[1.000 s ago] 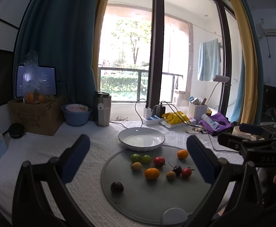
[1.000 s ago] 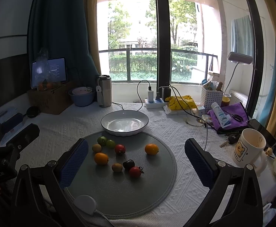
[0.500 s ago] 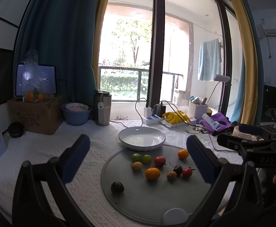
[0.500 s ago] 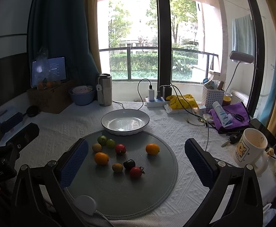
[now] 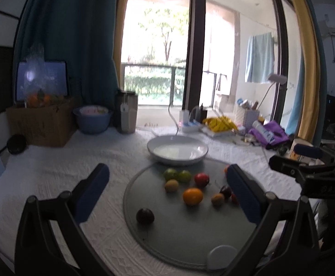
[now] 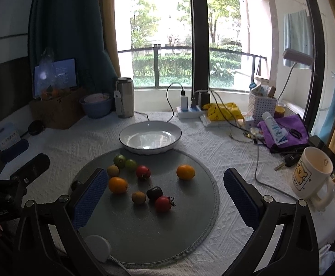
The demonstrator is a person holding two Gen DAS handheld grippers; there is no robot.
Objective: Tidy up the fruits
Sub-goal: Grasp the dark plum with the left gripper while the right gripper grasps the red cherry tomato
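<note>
- The left gripper (image 5: 167, 191) is hovering over the round grey mat (image 5: 190, 230), its jaws are standing wide and holding nothing.
- The right gripper (image 6: 165, 192) is also hovering there with jaws wide apart, gripping nothing.
- The small fruits (image 6: 142, 179) are lying loose on the mat, and one dark fruit (image 5: 145, 216) is sitting apart near the mat's left edge.
- The white plate (image 6: 150, 136) is standing just behind the mat.
</note>
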